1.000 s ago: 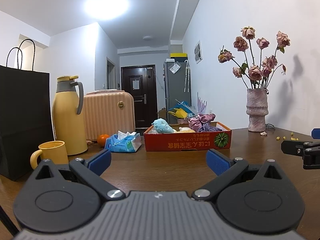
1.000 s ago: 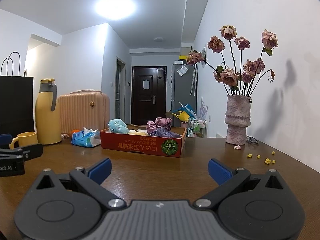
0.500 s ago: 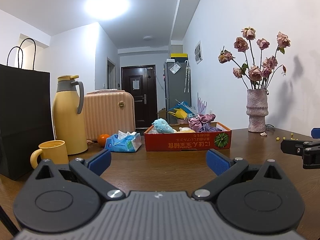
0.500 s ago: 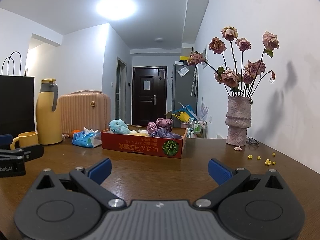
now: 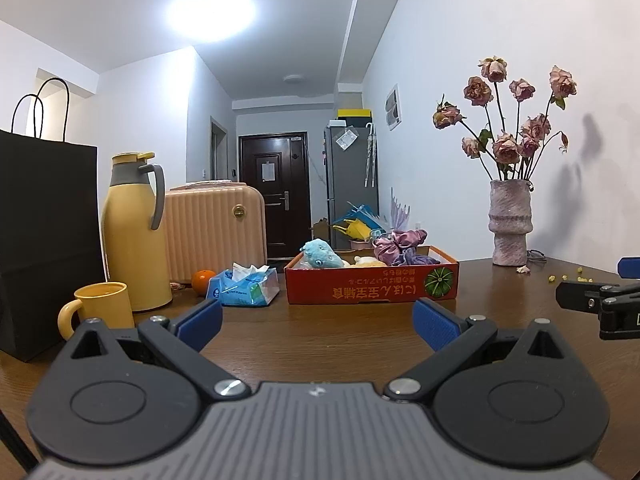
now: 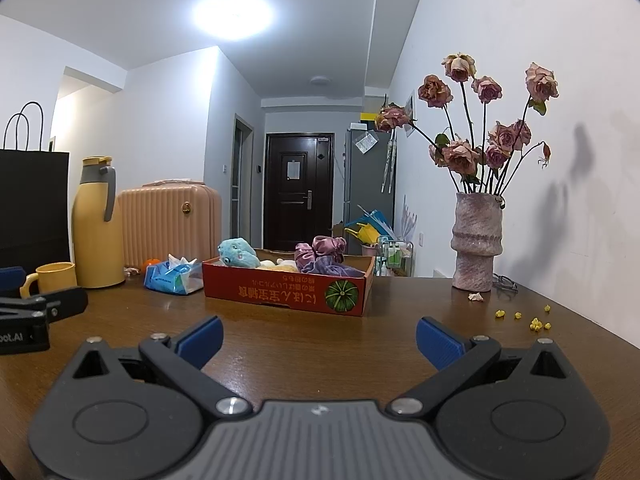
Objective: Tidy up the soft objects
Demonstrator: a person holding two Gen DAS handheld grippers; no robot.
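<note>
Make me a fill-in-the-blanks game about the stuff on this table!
1. The blue plush toy lies inside the red ____.
2. The vase holds dried ____.
3. The mug beside the thermos has the colour ____.
4. Both the left hand-held gripper and the right hand-held gripper have their jaws ____.

Missing words: box; roses; yellow; open
</note>
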